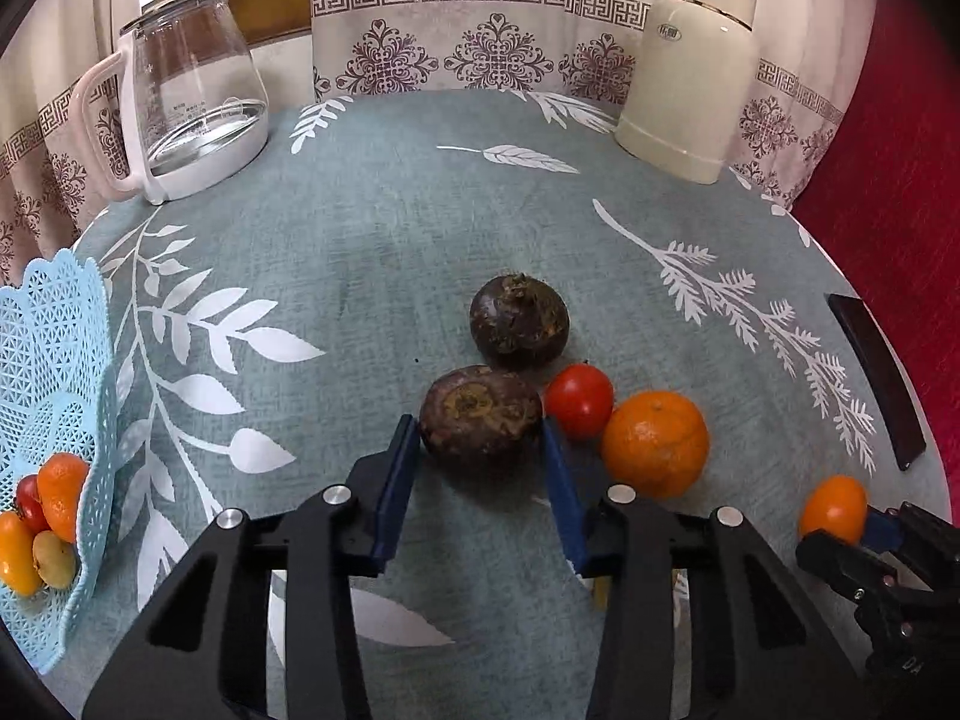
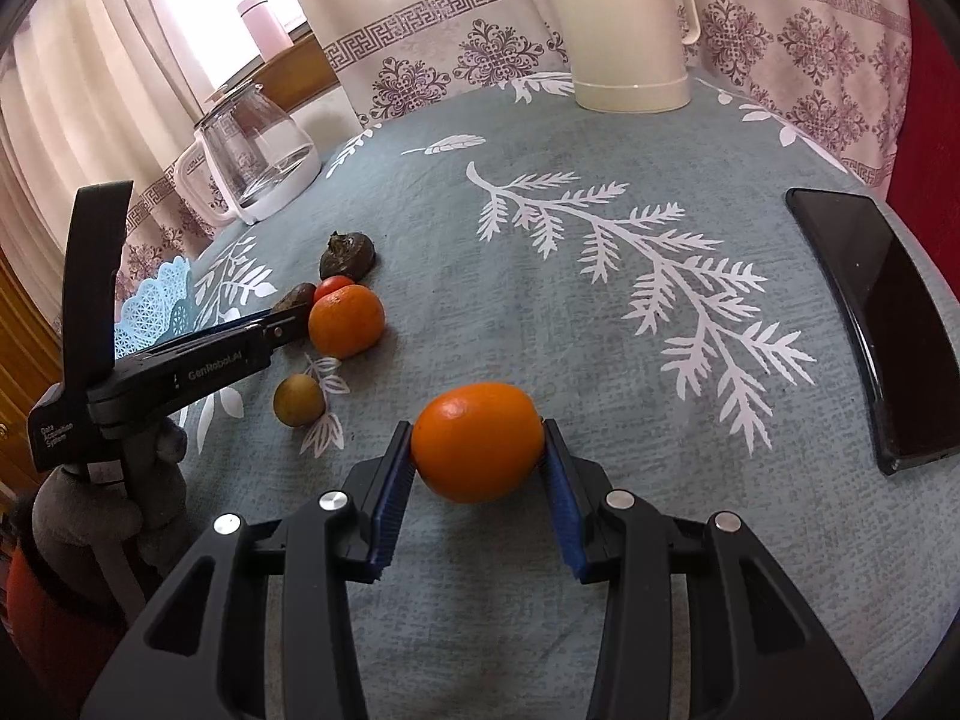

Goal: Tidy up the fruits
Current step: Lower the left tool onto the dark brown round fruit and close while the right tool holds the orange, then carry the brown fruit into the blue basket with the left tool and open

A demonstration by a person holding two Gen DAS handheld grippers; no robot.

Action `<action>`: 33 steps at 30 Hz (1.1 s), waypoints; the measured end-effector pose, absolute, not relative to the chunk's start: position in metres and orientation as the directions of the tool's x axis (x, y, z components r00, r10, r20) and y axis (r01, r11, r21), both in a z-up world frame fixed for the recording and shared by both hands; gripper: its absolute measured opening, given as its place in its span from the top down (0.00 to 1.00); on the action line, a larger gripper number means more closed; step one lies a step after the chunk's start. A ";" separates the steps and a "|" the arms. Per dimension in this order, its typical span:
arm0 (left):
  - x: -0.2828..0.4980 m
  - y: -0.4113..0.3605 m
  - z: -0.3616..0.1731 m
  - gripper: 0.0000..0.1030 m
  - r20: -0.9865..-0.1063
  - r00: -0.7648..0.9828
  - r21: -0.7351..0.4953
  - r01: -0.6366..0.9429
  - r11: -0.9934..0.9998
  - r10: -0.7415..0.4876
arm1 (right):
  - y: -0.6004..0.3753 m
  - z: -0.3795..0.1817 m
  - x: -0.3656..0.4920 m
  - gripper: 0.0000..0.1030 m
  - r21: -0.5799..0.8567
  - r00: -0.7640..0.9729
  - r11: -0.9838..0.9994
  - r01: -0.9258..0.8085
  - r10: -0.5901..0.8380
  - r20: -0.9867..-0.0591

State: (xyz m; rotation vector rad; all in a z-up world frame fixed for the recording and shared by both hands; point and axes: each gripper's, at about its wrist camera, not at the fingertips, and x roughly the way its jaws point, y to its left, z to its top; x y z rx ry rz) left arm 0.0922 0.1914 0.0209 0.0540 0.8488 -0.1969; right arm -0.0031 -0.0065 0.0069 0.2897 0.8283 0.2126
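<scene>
Right tool (image 2: pixel 478 450) clamps small orange fruit (image 2: pixel 478 441), prob. just off tabletop (image 2: pixel 600 360). Left tool (image 1: pixel 480 438) straddles near dark fruit (image 1: pixel 480 414), pads touching, grip unclear. Still loose at 12–2 o'clock: tomato (image 1: pixel 579 399), tangerine (image 1: pixel 655 443), 2nd dark fruit (image 1: pixel 519 321). Basket (image 1: pixel 54 324) at 9 o'clock holds approx. 4–5 pcs.

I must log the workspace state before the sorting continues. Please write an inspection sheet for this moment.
Surface: table under a blue-grey leaf-print cloth.
Job's things: blue basket at left already holds small fruits; two dark fruits, near and far, red tomato, mandarin, small green fruit loose.
Clutter: glass kettle, cream thermos, black phone.
Grippers: left gripper fingers flank the near dark fruit; right gripper grips an orange fruit.
Cables: nothing seen.
Surroundings: patterned curtain, window.
</scene>
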 end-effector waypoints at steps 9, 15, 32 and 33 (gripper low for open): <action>0.084 0.198 0.025 0.59 -0.736 0.658 -0.058 0.172 0.983 -0.159 | -0.007 0.007 -0.003 0.59 0.339 0.660 0.938 -0.072 0.300 -0.689; 0.075 0.202 0.033 0.59 -0.725 0.678 -0.036 0.134 0.990 -0.118 | -0.007 0.007 -0.003 0.59 0.340 0.660 0.938 -0.072 0.300 -0.689; 0.053 0.232 0.066 0.59 -0.658 0.753 0.010 0.029 1.000 -0.015 | -0.010 0.008 -0.003 0.59 0.331 0.665 0.941 -0.065 0.288 -0.689; 0.053 0.234 0.067 0.59 -0.657 0.754 0.009 0.025 1.000 -0.013 | -0.010 0.008 -0.004 0.59 0.330 0.666 0.942 -0.064 0.287 -0.689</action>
